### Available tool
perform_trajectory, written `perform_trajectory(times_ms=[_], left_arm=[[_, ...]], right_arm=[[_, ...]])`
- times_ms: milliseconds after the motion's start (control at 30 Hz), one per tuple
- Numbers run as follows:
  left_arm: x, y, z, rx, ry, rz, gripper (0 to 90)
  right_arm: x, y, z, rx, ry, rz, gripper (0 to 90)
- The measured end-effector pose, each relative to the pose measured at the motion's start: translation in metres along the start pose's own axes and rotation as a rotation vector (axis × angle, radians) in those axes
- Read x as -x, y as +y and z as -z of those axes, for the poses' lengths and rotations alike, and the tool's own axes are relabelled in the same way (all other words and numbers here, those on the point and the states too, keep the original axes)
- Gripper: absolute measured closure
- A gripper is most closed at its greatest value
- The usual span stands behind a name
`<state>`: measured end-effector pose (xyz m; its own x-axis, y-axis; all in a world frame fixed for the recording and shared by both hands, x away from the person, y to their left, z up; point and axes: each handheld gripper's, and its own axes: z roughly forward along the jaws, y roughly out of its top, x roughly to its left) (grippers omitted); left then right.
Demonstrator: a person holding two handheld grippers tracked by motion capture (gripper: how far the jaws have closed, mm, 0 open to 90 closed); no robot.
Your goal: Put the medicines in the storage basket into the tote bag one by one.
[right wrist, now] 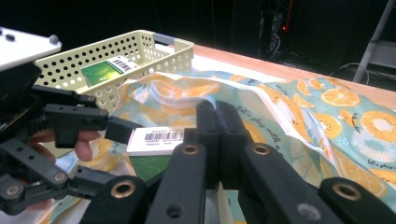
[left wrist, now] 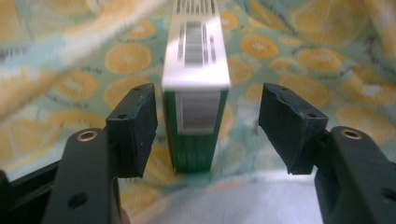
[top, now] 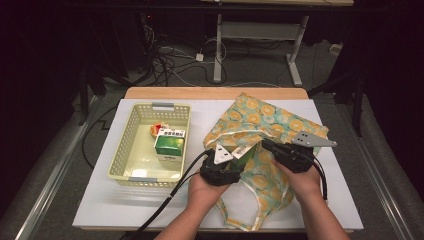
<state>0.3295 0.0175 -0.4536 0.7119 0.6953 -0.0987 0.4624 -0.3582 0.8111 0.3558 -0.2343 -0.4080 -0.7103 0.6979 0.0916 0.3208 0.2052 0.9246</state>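
Note:
A cloth bag (top: pixel 260 120) printed with orange slices lies on the right half of the white table. A slim green box with a white barcoded top (top: pixel 246 152) stands at the bag's mouth. In the left gripper view this box (left wrist: pixel 196 70) rises between the jaws of my left gripper (left wrist: pixel 205 93), which is open, with a gap on each side. My right gripper (right wrist: pixel 217 109) is shut on the bag's rim (right wrist: pixel 187 95) and holds it up just right of the box (right wrist: pixel 159 140). In the high view, the left gripper (top: pixel 232 156) and right gripper (top: pixel 267 146) flank the box.
A pale yellow perforated basket (top: pixel 150 106) stands on the left, holding a green carton (top: pixel 170 144) and a small orange-red item (top: pixel 156 129) behind it. The bag's handles (top: pixel 250 215) trail toward the table's near edge. Cables run off the front left.

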Motion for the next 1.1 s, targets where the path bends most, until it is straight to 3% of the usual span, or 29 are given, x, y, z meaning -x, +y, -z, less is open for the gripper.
perform_trajectory(times_ms=[133, 233, 567, 833, 1100], left_arm=[[-0.001, -0.01, 0.008, -0.007, 0.009, 0.041, 38.6], [-0.001, -0.017, 0.02, 0.007, 0.004, 0.041, 40.7], [-0.003, -0.024, 0.057, 0.052, -0.055, 0.057, 59.8], [-0.018, -0.033, 0.095, 0.073, -0.03, 0.06, 67.1], [-0.043, -0.048, 0.128, 0.086, 0.05, 0.076, 68.1]], right_arm=[[-0.002, 0.0, 0.002, -0.002, -0.003, 0.005, 90.0], [-0.002, 0.0, 0.003, -0.004, -0.003, 0.007, 90.0], [-0.003, -0.002, 0.002, -0.011, -0.001, 0.008, 90.0], [-0.003, -0.003, 0.002, -0.014, -0.003, 0.011, 90.0], [-0.003, -0.002, 0.005, -0.011, -0.009, 0.009, 90.0]])
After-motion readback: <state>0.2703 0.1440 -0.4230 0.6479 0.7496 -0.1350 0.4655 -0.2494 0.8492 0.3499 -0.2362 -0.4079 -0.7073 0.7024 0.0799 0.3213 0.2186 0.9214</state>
